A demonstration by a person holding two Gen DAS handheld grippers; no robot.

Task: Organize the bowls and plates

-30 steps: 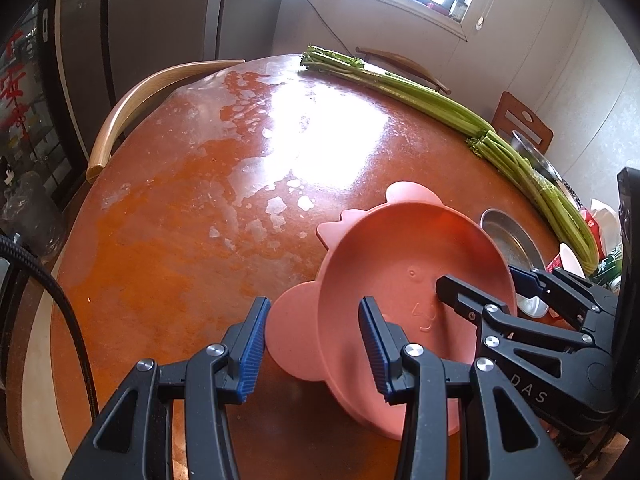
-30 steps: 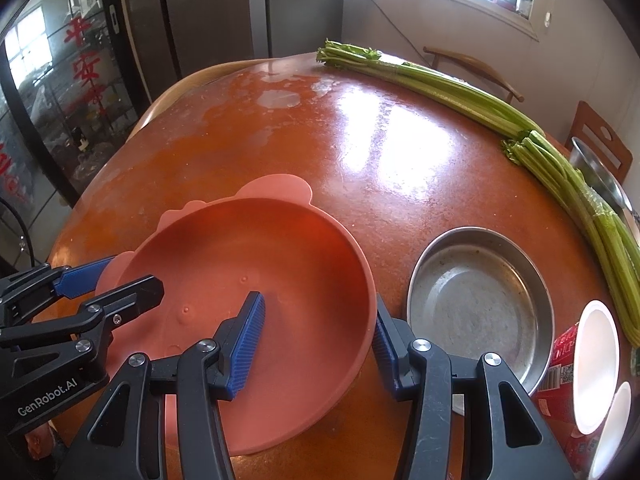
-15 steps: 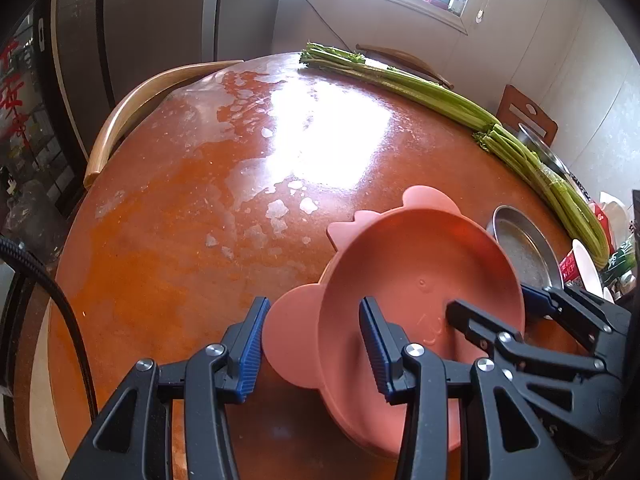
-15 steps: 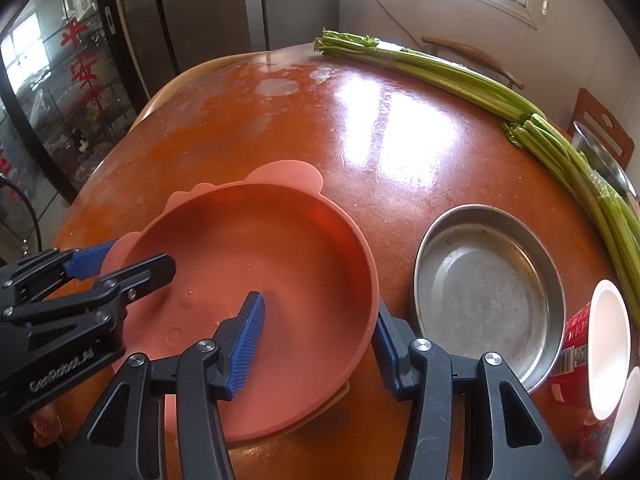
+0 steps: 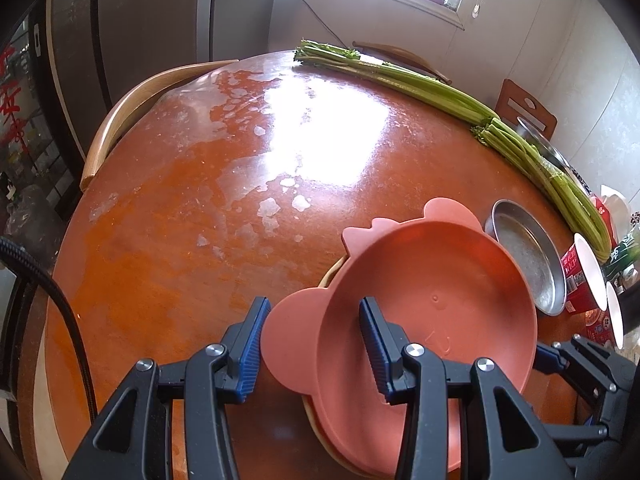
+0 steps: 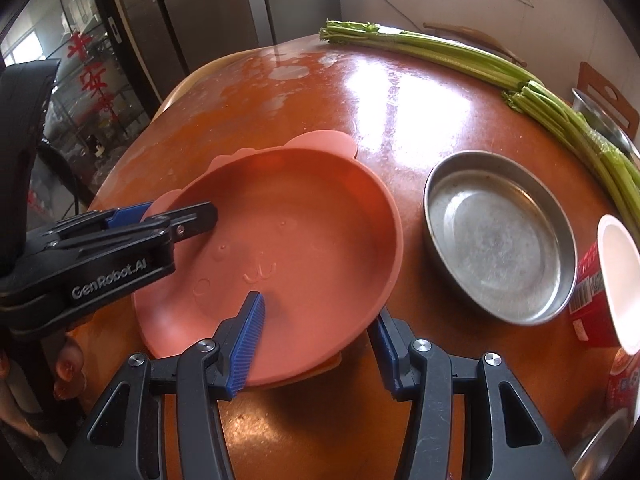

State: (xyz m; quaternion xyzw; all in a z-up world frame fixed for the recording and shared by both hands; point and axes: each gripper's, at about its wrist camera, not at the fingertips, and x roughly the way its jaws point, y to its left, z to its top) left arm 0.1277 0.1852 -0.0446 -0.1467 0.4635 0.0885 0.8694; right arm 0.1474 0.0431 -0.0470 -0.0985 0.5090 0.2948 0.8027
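A: Largest item first?

B: Round table [image 5: 168, 208], glossy orange-brown top with pale worn patches and window glare. A curved wooden chair back [image 5: 132, 108] shows at its far left edge.

A: Next?

B: Celery stalks [image 6: 452, 52], a long green bundle laid along the table's far and right edge.

A: The task's piece?

B: Pink bowl [image 6: 304, 240], shallow, with ear-shaped tabs on its rim and a faint face moulded inside. It is at the near side of the table, just left of the metal dish. A tan rim [image 5: 332, 276] peeks out beneath it, so it is over a second piece; whether it rests fully on that one I cannot tell.

A: Metal dish?

B: Steel dish [image 6: 500, 236], round, shallow, standing on the table just beside the pink bowl, apart from it.

A: Grippers?

B: Left gripper [image 5: 312, 344]: jaws straddle the bowl's left ear tab and wall, one blue pad outside against the tab, the other inside the bowl. It looks clamped on the bowl. Right gripper [image 6: 320, 336]: one pad inside the bowl, the other outside the near right rim, clamped on the wall likewise.

A: Smaller lots?

B: Red paper cups [image 6: 608, 284] with white insides, at the right edge near the steel dish. A person's fingers [image 6: 66, 364] with painted nails show below the left gripper's body.
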